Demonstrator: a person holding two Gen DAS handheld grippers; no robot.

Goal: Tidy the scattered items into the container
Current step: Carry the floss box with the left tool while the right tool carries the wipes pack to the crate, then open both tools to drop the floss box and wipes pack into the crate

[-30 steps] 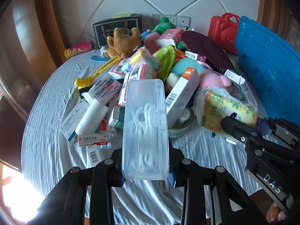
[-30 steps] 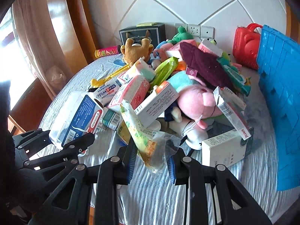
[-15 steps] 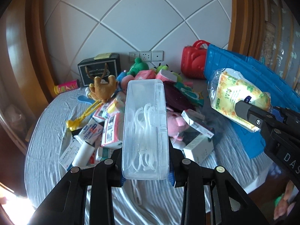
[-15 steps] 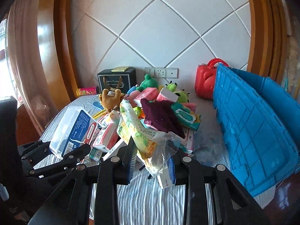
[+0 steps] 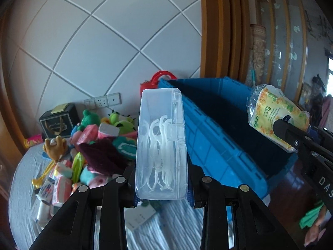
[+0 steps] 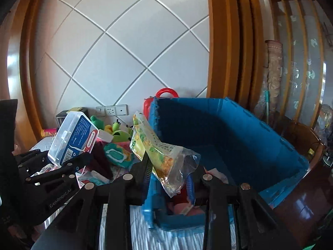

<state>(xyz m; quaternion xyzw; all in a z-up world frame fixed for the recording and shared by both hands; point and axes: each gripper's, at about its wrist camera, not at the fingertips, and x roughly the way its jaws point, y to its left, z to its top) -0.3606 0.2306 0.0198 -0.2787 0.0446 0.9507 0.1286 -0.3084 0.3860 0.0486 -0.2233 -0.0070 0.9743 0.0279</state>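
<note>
The left wrist view shows the clear top face of the floss-pick box (image 5: 161, 143), with white picks visible inside, clamped upright between the jaws of the left gripper (image 5: 161, 189). The right wrist view shows what that view hides: the box's blue printed label side (image 6: 72, 137), with the left gripper (image 6: 68, 166) seen from the flank.

The right wrist view also looks down into the blue crate (image 6: 229, 125). Its far and right walls are bare, and near its close corner some pinkish and white things lie on the bottom, partly hidden behind the gripper, too unclear to name. From the left wrist view the crate (image 5: 212, 137) shows only its outer wall and dark interior, with nothing of its floor.

The right gripper (image 6: 169, 179) has its jaws clenched on a yellow-green printed plastic packet (image 6: 154, 148), held tilted above the crate's near-left corner. In the left view the same packet (image 5: 272, 114) hangs over the crate's opening.

The pile of scattered items (image 5: 93, 145), soft toys, boxes and a dark cloth, lies on the cloth-covered surface (image 5: 20, 187) left of the crate. A red case (image 6: 164, 95) stands behind the crate by the wall.
</note>
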